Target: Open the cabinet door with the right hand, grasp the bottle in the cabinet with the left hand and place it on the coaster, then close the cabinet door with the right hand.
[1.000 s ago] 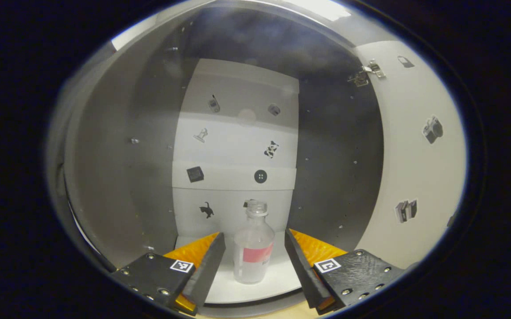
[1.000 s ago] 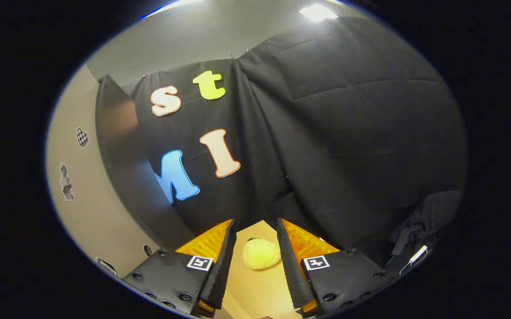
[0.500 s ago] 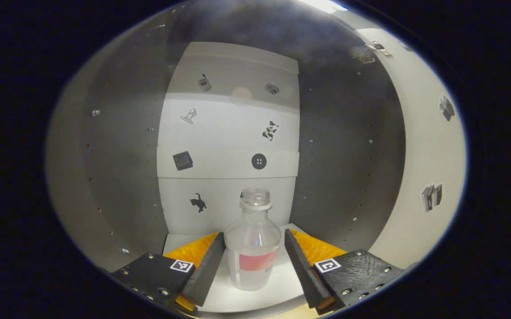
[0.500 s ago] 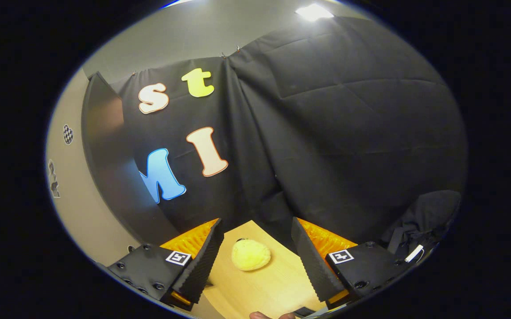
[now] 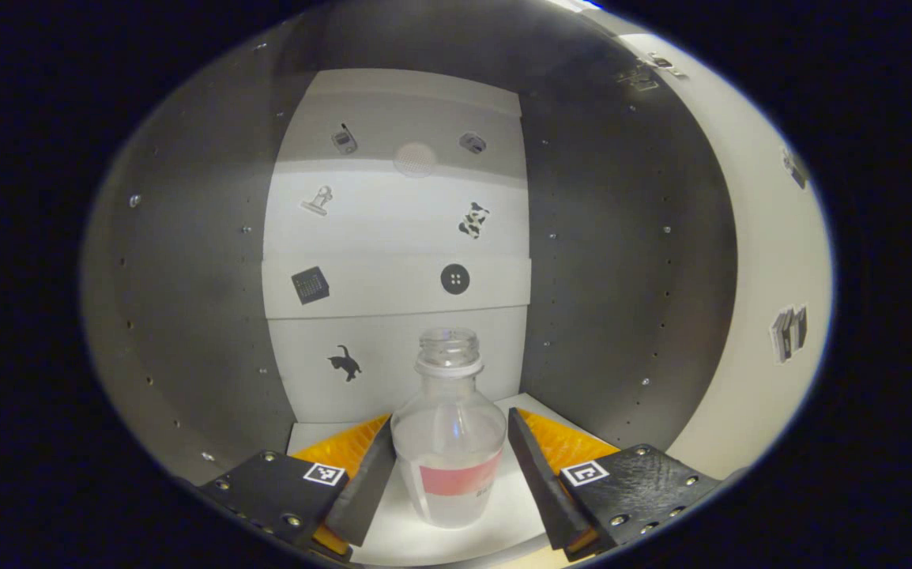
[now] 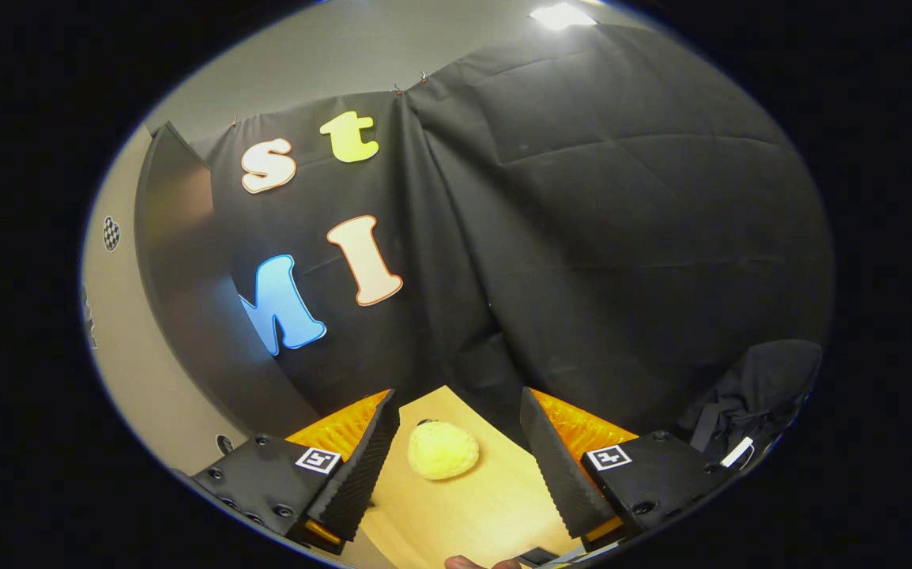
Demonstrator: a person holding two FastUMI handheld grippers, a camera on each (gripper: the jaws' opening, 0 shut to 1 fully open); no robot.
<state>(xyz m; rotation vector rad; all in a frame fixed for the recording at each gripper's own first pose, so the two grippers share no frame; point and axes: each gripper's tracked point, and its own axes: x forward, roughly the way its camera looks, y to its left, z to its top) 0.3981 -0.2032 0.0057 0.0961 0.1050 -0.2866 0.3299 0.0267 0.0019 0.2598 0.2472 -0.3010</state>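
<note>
A clear bottle (image 5: 450, 442) with a red label and no cap stands upright on the cabinet's white floor (image 5: 393, 537). My left gripper (image 5: 450, 454) is open around it, one finger on each side of the body, with small gaps to the glass. The cabinet door (image 5: 772, 316) hangs open to the right in the left gripper view, and its pale face (image 6: 120, 348) and dark edge sit at the left of the right gripper view. My right gripper (image 6: 456, 442) is open over the wooden table (image 6: 488, 514), with nothing between its fingers.
Dark side walls (image 5: 187, 316) of the cabinet close in on both sides of the bottle; the white back panel (image 5: 401, 261) carries small stickers. A yellow plush lump (image 6: 442, 450) lies on the table ahead of the right gripper. A fingertip (image 6: 464, 563) shows at the bottom edge.
My left gripper has pushed deeper into the cabinet, so the bottle now stands between its fingers. My right gripper has opened wider and drifted slightly away from the door.
</note>
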